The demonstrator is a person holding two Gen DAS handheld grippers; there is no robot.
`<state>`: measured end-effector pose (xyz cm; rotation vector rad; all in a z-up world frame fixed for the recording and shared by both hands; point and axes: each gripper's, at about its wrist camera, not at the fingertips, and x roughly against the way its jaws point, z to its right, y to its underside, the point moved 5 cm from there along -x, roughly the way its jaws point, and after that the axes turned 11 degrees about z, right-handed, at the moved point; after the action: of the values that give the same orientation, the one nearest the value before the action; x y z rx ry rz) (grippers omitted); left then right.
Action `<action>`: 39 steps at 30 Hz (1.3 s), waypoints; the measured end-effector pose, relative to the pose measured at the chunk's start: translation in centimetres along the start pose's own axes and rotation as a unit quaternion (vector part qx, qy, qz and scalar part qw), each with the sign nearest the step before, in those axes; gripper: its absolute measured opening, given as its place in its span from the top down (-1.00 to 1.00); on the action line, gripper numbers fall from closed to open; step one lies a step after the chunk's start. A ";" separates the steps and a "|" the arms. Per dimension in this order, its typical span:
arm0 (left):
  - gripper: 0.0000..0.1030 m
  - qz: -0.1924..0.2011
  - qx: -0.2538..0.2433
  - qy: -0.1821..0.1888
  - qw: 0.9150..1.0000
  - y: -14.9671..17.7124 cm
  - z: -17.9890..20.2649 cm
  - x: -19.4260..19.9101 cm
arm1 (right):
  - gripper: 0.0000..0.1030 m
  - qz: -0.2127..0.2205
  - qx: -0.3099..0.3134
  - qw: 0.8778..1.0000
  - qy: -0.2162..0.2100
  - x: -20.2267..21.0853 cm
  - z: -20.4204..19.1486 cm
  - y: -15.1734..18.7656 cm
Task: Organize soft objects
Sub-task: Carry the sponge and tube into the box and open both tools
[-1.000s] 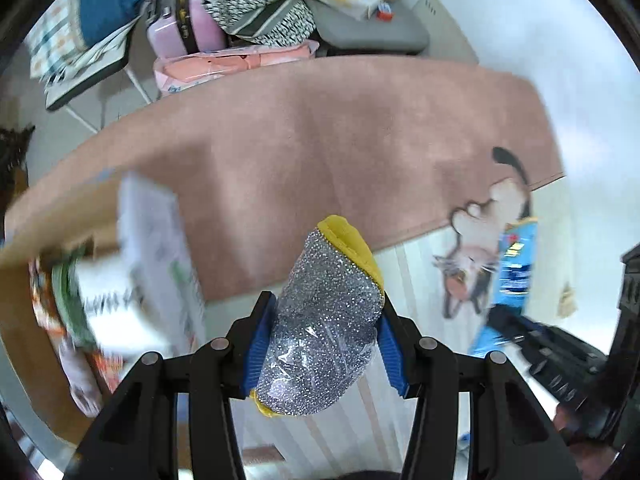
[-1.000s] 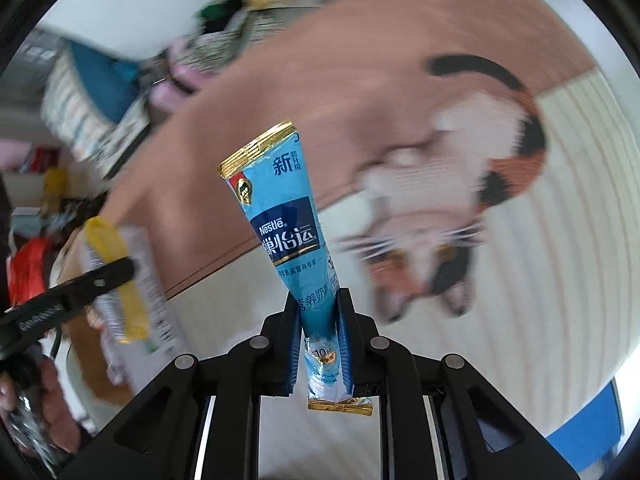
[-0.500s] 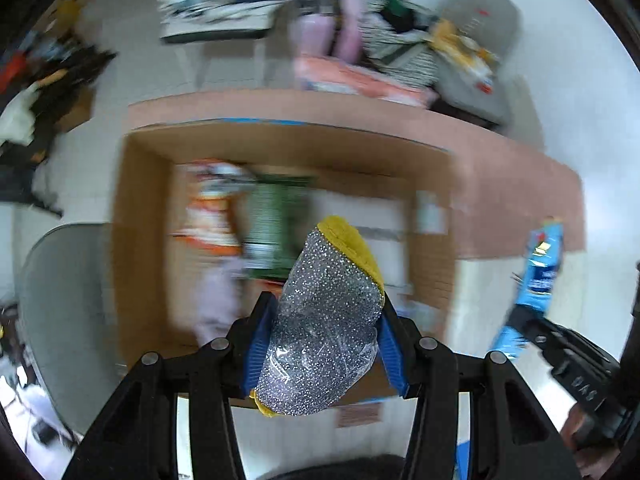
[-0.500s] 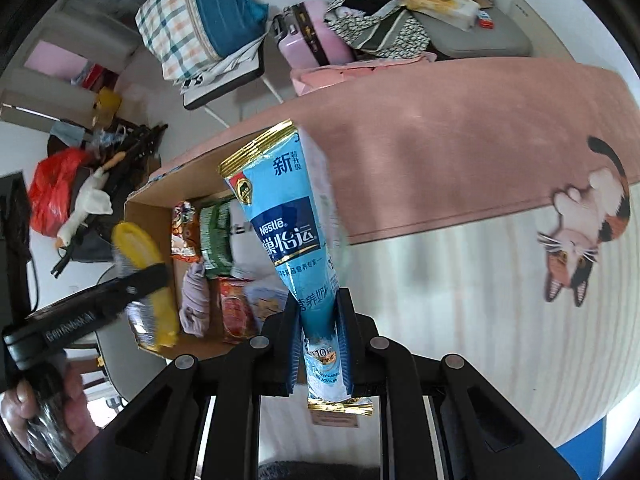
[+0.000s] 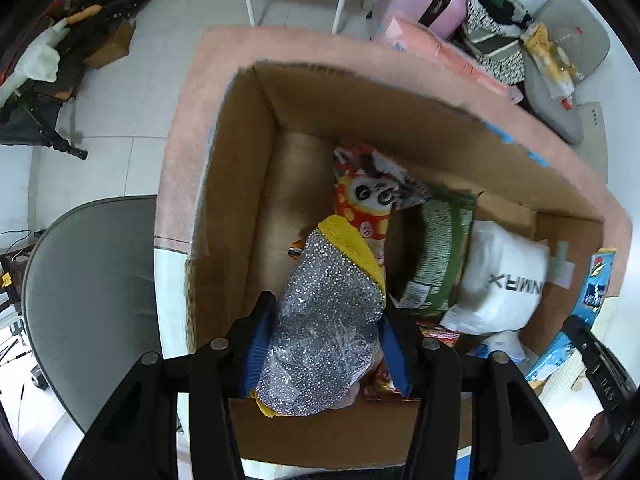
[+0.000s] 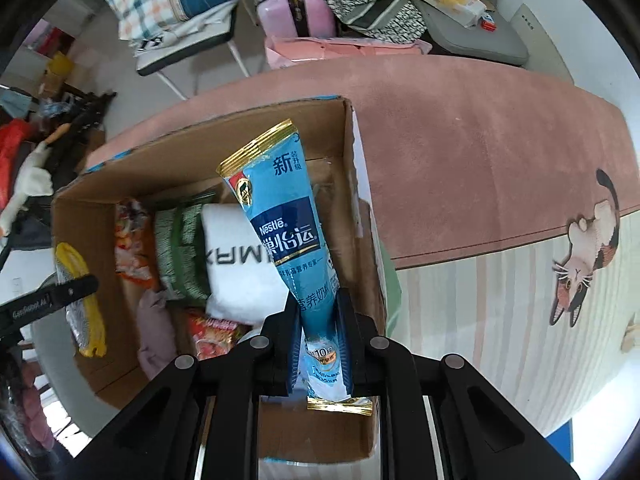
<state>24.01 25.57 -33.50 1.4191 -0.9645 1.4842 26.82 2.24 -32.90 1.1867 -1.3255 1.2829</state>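
My left gripper (image 5: 324, 344) is shut on a silver glittery scrub sponge with a yellow edge (image 5: 324, 320) and holds it above the open cardboard box (image 5: 256, 168). It shows at the left of the right wrist view (image 6: 80, 300). My right gripper (image 6: 320, 340) is shut on a blue Nestle sachet (image 6: 288, 232), upright over the box's right side (image 6: 360, 208); it also shows in the left wrist view (image 5: 592, 296). Inside the box lie a white pillow pack (image 5: 500, 280), a green pack (image 5: 440, 256), an orange cartoon snack bag (image 5: 368, 204) and red packets (image 6: 216, 328).
The box stands on a pink rug (image 6: 480, 152) with a cat picture (image 6: 580, 264). A grey chair (image 5: 88, 304) is left of the box. Behind are a folding chair with bedding (image 6: 180, 12), a pink suitcase (image 6: 292, 12) and a grey seat with clutter (image 6: 468, 28).
Both grippers have swung left from the rug and cat mat to hang over the open box. Each still holds its item.
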 end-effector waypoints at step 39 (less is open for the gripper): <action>-0.95 0.162 -0.061 0.000 0.985 9.1 3.6 12.0 | -1.00 0.092 0.045 0.994 -0.024 10.0 -1.0 5.5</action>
<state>16.68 19.83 -21.06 1.2145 -1.3123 1.6243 20.18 2.84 -23.61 1.1856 -1.4517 1.4668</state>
